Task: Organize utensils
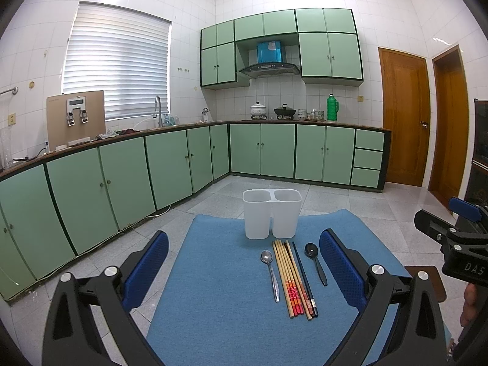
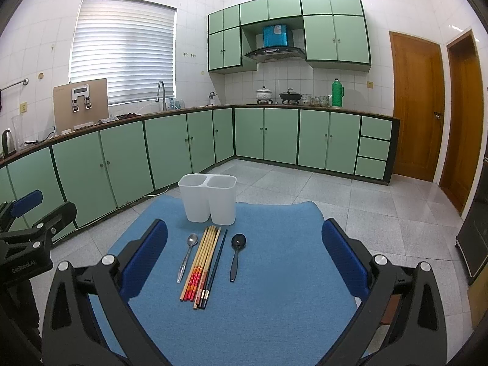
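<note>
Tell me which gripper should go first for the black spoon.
Right. The black spoon lies on the right side of the row, past the chopsticks, and sits nearer the middle of the open right gripper. In the left view it lies close to one finger of the open left gripper.

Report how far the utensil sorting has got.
Done: nothing; both compartments of the white holder look empty. In hand: nothing; the left gripper and right gripper are open. Left: the silver spoon, the chopsticks and the black spoon, all lying on the blue mat.
</note>
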Motion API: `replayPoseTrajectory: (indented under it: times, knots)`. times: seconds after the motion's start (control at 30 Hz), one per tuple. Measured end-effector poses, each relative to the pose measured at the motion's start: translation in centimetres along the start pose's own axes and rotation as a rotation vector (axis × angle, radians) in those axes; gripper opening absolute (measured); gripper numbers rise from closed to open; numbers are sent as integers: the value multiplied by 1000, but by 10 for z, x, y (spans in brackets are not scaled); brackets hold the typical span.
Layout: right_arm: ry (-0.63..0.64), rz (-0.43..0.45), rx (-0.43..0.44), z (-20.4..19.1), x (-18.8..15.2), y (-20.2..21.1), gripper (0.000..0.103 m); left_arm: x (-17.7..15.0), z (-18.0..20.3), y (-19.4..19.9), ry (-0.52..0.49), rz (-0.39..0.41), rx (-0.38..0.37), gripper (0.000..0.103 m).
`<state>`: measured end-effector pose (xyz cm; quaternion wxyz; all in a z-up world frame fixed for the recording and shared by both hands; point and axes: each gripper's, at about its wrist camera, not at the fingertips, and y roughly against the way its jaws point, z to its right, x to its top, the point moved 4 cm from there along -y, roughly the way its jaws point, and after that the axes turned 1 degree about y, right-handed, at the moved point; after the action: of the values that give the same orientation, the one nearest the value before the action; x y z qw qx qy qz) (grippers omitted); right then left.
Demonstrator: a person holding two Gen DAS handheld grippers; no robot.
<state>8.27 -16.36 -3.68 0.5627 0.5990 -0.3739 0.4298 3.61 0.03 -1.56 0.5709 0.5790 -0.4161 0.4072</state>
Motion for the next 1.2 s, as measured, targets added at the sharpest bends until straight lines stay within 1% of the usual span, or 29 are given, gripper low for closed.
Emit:
replayPoseTrajectory:
  times: [1.2]
  knots:
    - [-8, -7, -6, 1, -3, -1, 98, 0, 1, -1, -1, -3, 1, 97]
